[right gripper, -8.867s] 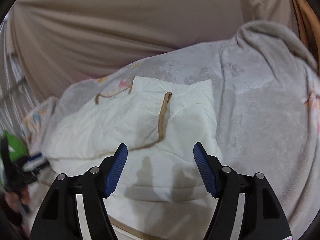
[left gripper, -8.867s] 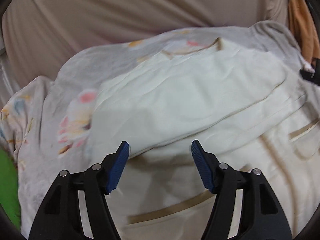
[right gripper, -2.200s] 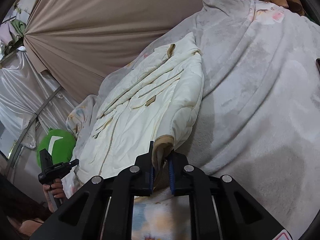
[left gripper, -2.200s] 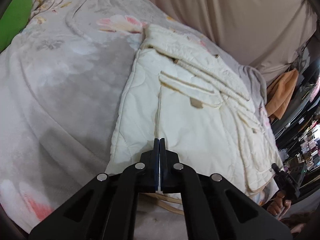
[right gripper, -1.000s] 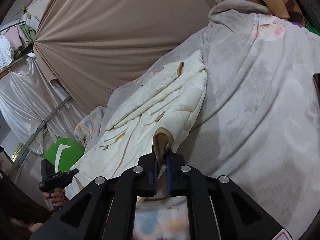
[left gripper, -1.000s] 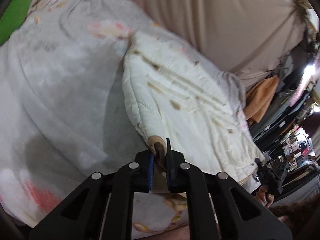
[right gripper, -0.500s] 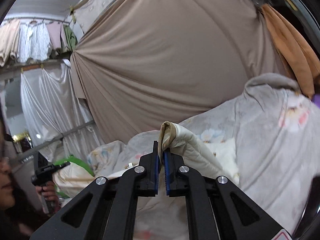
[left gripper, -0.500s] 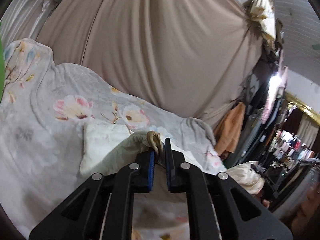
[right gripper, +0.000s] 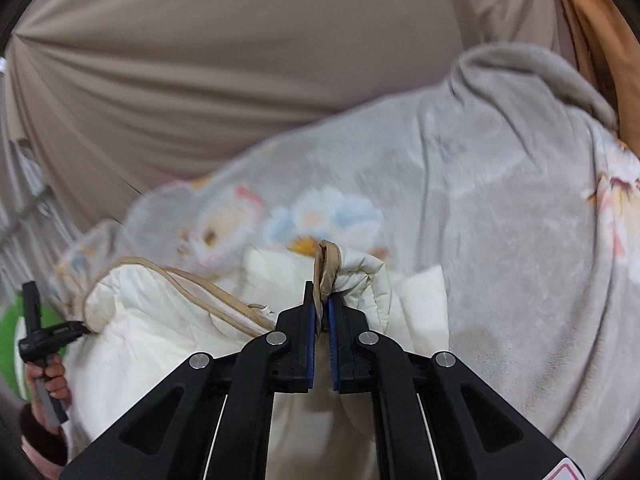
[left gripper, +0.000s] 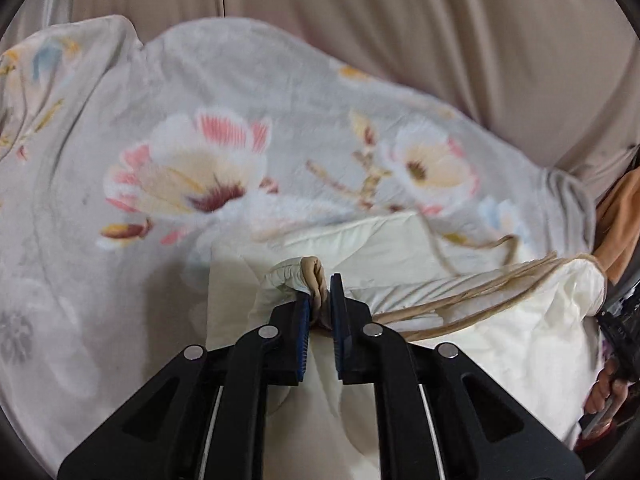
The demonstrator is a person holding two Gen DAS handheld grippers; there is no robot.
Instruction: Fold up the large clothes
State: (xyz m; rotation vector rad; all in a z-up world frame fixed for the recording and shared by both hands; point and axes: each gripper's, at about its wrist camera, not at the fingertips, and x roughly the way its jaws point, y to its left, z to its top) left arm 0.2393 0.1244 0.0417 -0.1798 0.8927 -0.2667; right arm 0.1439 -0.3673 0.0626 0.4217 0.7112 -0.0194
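- Clamping a tan-trimmed corner of the cream quilted jacket (left gripper: 460,320), the left gripper (left gripper: 320,312) had its blue pads (left gripper: 305,336) drawn together on the bunched fabric, which rose in a small hump above the fingertips.
- The right gripper (right gripper: 322,312) was likewise closed on a tan-edged corner of the same jacket (right gripper: 160,332); the pinched trim stood upright between its blue pads (right gripper: 311,336).
- In both wrist views the lifted edge curved over from the pads and ran down onto the rest of the garment.
- The body of the jacket lay beneath and beyond the grippers, on a grey floral blanket (left gripper: 160,128). Several tan trim lines ran across it toward the right in the left wrist view.
- A flat cream panel of the jacket lay just beyond the left gripper, against the blanket's printed flowers.
- The blanket (right gripper: 520,200) was rumpled, with a raised fold at the upper right of the right wrist view.
- A beige draped cloth (right gripper: 240,60) formed the backdrop behind the blanket in both views.
- An orange fabric (left gripper: 620,216) hung at the right edge of the left wrist view.
- The person's hand (right gripper: 52,376) gripping the other tool's handle showed at the lower left of the right wrist view, beside a green object (right gripper: 10,344) whose nature could not be determined.
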